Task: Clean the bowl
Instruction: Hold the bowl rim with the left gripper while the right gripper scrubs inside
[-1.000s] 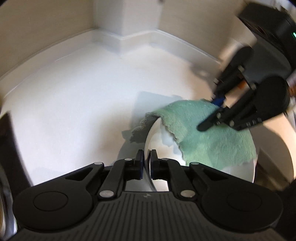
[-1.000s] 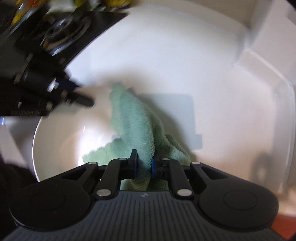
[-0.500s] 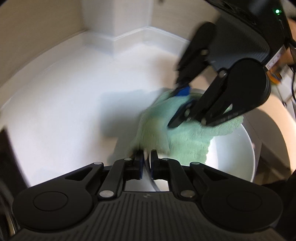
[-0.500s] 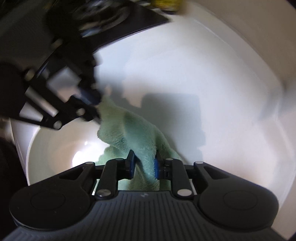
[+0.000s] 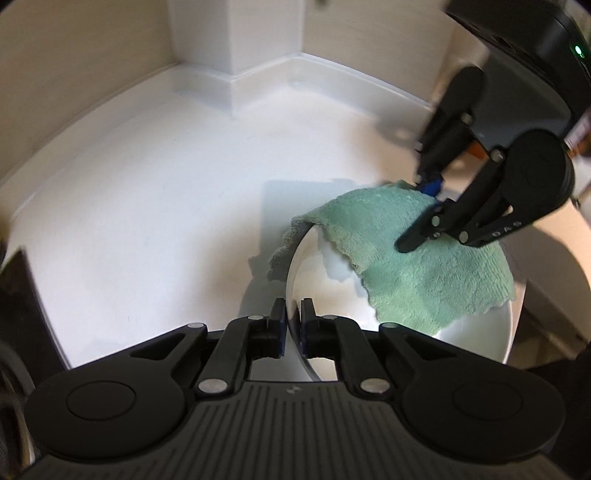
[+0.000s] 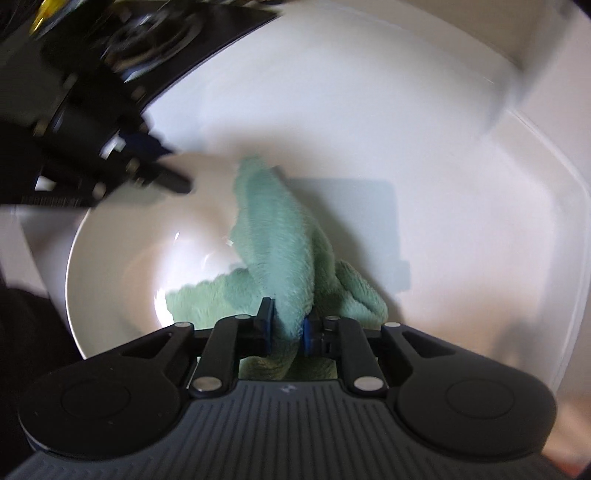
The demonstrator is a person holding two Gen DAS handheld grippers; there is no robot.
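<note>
A white bowl (image 5: 476, 332) rests on the white counter (image 5: 147, 206). My left gripper (image 5: 292, 328) is shut on the bowl's near rim and holds it. My right gripper (image 6: 289, 325) is shut on a green cloth (image 6: 280, 254), which lies over the bowl's far rim and down into the bowl (image 6: 122, 258). In the left wrist view the cloth (image 5: 417, 258) drapes across the bowl, with the right gripper (image 5: 421, 218) above it at the right. In the right wrist view the left gripper (image 6: 173, 173) shows blurred at the bowl's left rim.
The counter meets a white wall corner (image 5: 236, 66) at the back. A black stove top (image 6: 159, 29) lies at the upper left of the right wrist view. A dark edge (image 5: 18, 295) borders the counter at left.
My right gripper has swept the cloth across the bowl toward the left gripper and back out to the far right rim. The left gripper has kept its hold on the rim.
</note>
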